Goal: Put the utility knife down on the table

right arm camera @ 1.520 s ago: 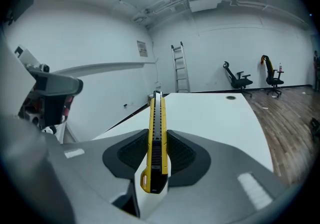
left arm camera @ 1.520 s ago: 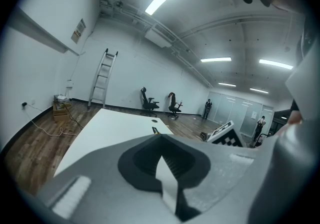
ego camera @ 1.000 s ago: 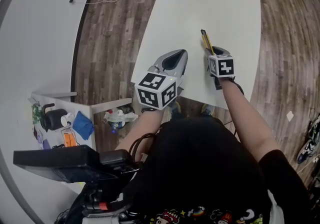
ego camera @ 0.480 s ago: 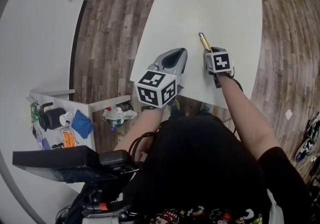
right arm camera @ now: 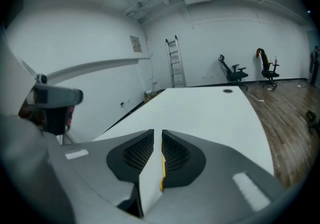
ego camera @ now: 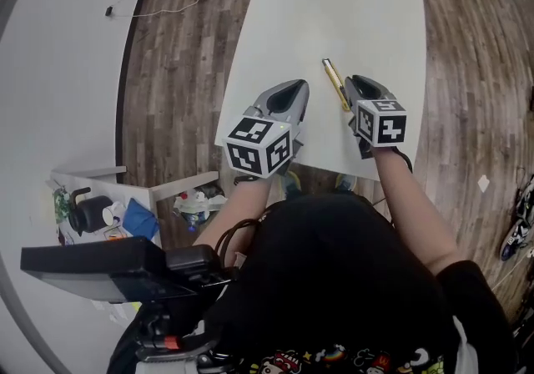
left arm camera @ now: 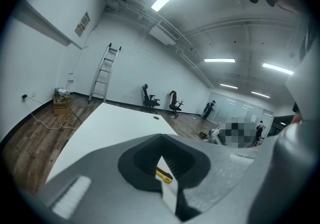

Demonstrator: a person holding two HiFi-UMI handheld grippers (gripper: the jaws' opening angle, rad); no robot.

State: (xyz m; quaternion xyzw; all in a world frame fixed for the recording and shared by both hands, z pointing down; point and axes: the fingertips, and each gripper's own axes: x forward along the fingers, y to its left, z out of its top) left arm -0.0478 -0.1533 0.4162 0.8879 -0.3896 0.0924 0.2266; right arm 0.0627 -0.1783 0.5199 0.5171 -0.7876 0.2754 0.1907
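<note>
Desk (ego camera: 334, 13): white, set on a wood floor (ego camera: 183, 72).

Utility knife (ego camera: 335, 83): we see it lying flat on the desk, right of centre, toward the near edge. It is yellow, and its long axis runs from far-left to near-right. Its near end sits just beside the tip of the right tongs (right arm camera: 162, 138).

Right tongs: the jaws stand a thin slit apart. In the right gripper view the desk shows white through the slit, with a yellow sliver of the knife along the inner edge of the right-hand jaw. We cannot tell whether that jaw touches the knife, and we see no grip on it.

Left tongs (left arm camera: 160, 154): they are over the near left corner of the desk, well left of the knife. The jaws meet at the tips and have nothing between them. Through the wedge behind the tips we see the desk and the knife's yellow end.

Far off, a ladder (left arm camera: 104, 73) leans on the wall.
</note>
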